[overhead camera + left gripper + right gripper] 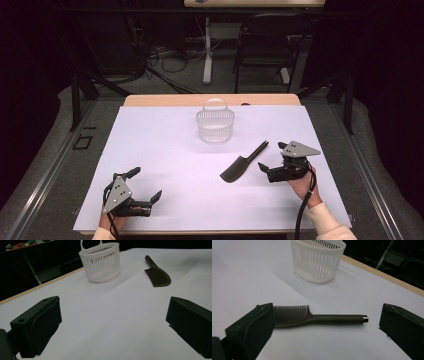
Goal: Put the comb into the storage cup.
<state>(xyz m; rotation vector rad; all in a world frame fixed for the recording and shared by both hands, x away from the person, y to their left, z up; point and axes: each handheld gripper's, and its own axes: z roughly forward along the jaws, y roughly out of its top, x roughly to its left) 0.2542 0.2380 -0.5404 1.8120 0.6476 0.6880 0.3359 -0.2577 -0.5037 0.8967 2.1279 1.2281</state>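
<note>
The basket (215, 126) is white, its wall a pattern of thin upright slits. Near it on its right lies a dark brown comb (243, 162) with fine even teeth and a small black-and-silver tip on the handle. The surface (160, 150) under the basket is plain white, edged behind the basket by a pale wood strip. Both grippers (146, 186) (271, 157) are black with grey plates.

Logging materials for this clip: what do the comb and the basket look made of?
The comb looks like dark brown moulded plastic with a dull sheen; its teeth and handle seem one piece, with a glossier tip. The basket looks like white, slightly translucent moulded plastic, with thin slatted walls and a loop handle seen in the high view.
</note>
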